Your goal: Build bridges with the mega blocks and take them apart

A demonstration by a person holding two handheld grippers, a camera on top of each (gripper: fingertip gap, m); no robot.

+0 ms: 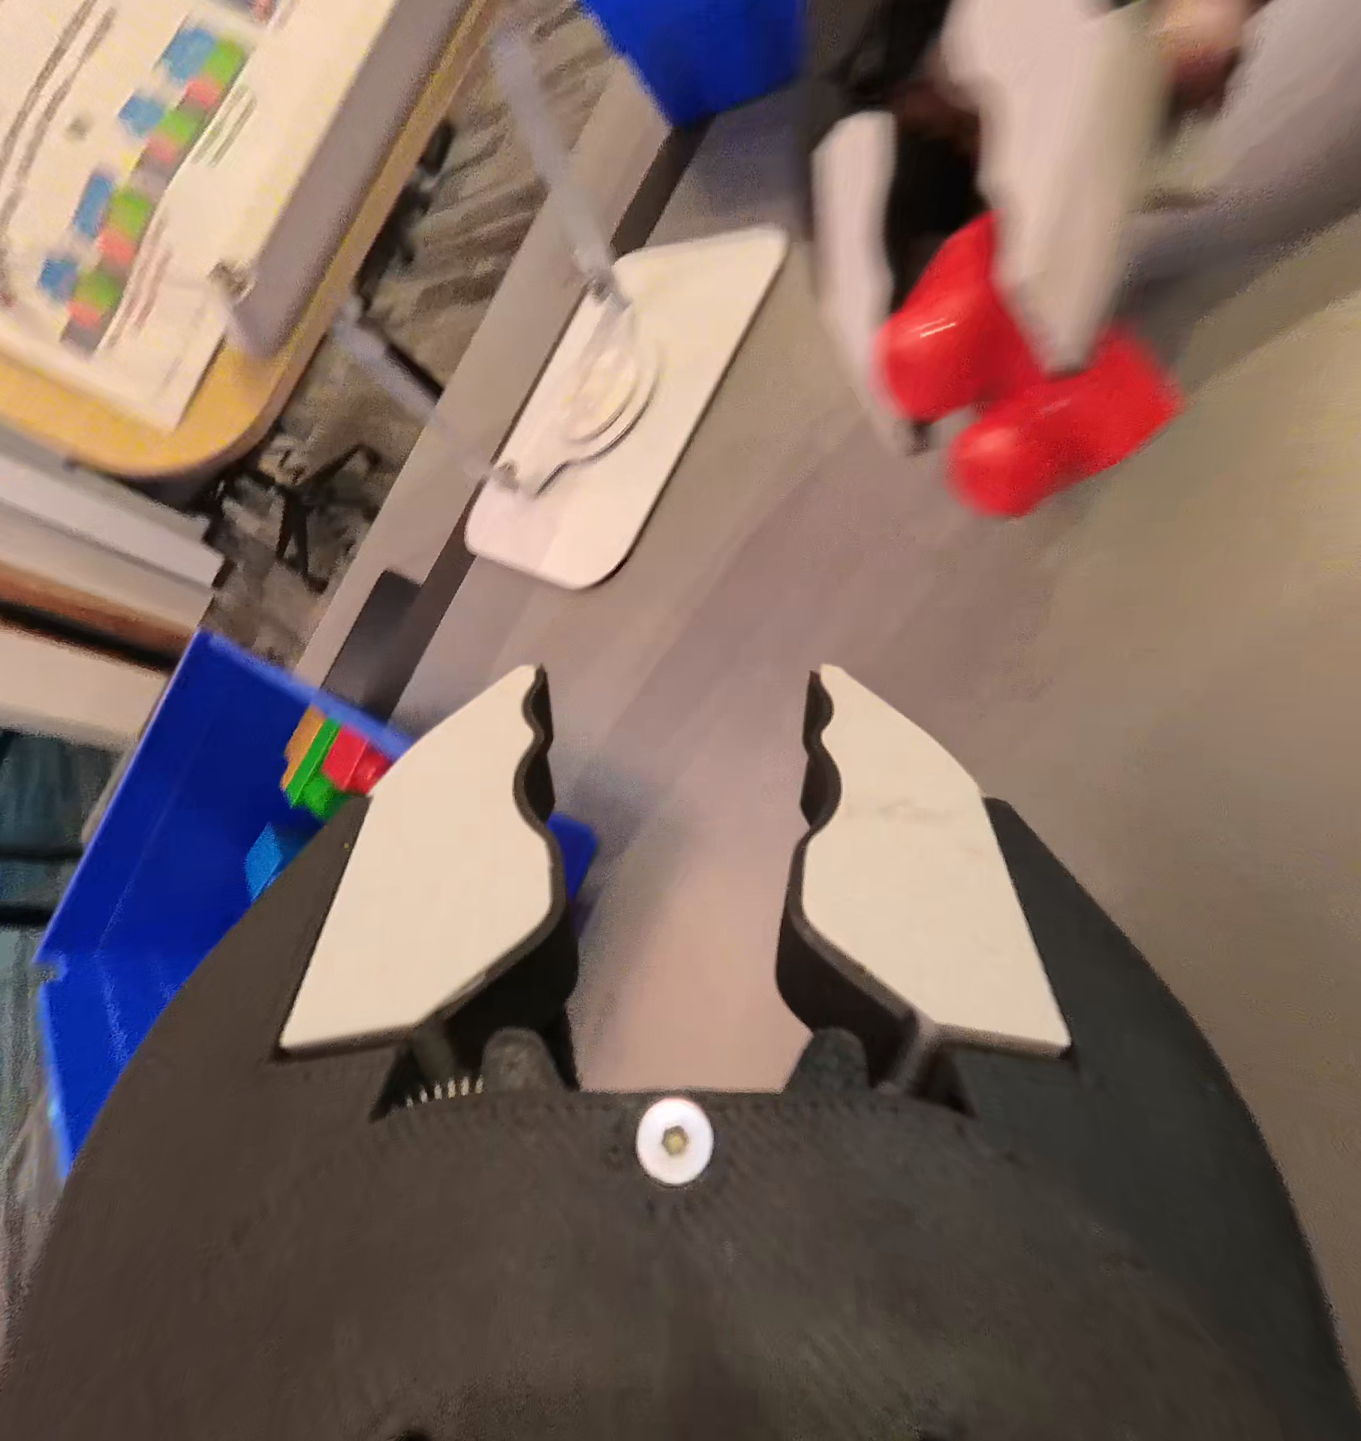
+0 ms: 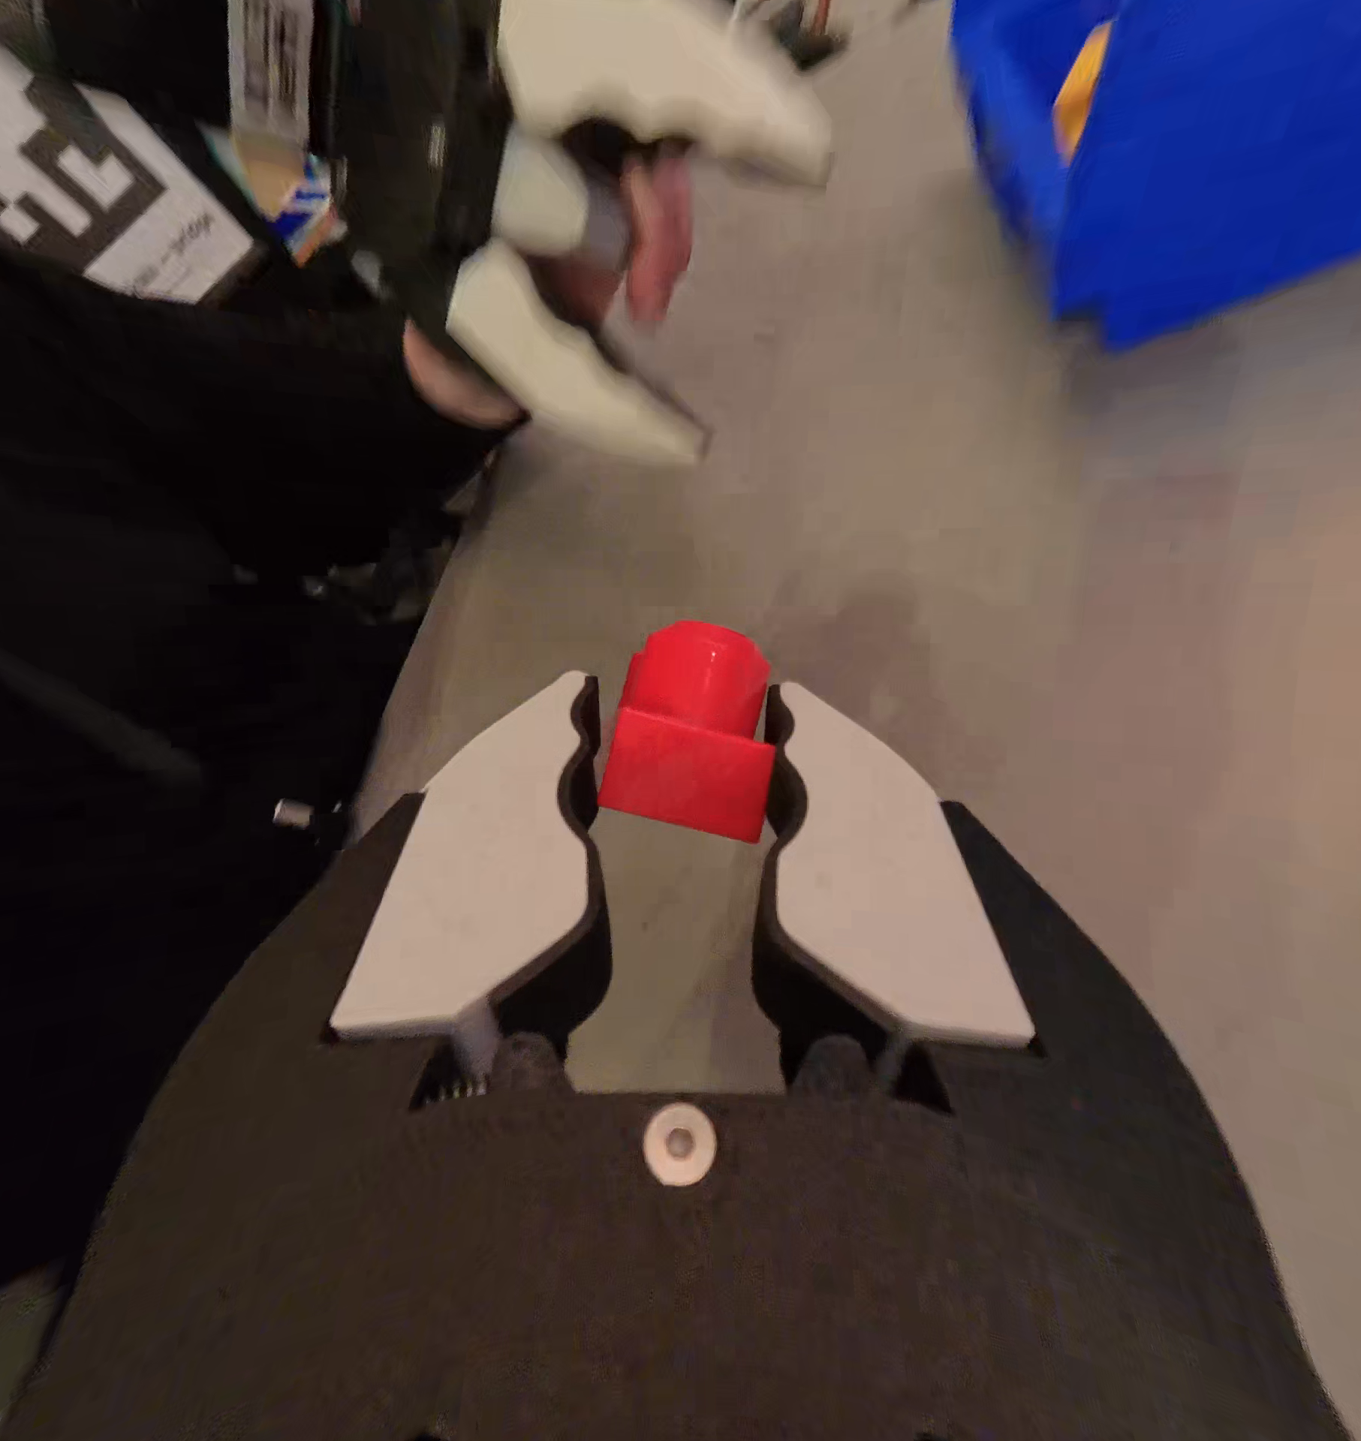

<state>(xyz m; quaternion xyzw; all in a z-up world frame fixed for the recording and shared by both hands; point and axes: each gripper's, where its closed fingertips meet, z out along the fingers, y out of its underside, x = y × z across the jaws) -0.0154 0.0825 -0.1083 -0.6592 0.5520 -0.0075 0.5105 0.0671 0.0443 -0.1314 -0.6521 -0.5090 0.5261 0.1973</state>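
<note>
gripping red block [image 2: 689, 748] between right tool [image 2: 681, 702] fingers

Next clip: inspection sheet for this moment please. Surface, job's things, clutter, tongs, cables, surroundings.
Surface: grey table, mostly bare.
Job's things: red block with two studs; blue bin holding green, red and orange blocks; second blue bin.
Clutter: white plate bearing a clear stand.
Tongs: left tongs open, nothing between them; right tongs closed on the red block, above the table.
Cables: nothing seen.
Surroundings: printed sheet with coloured block pictures on a neighbouring desk; dark sleeve.
</note>
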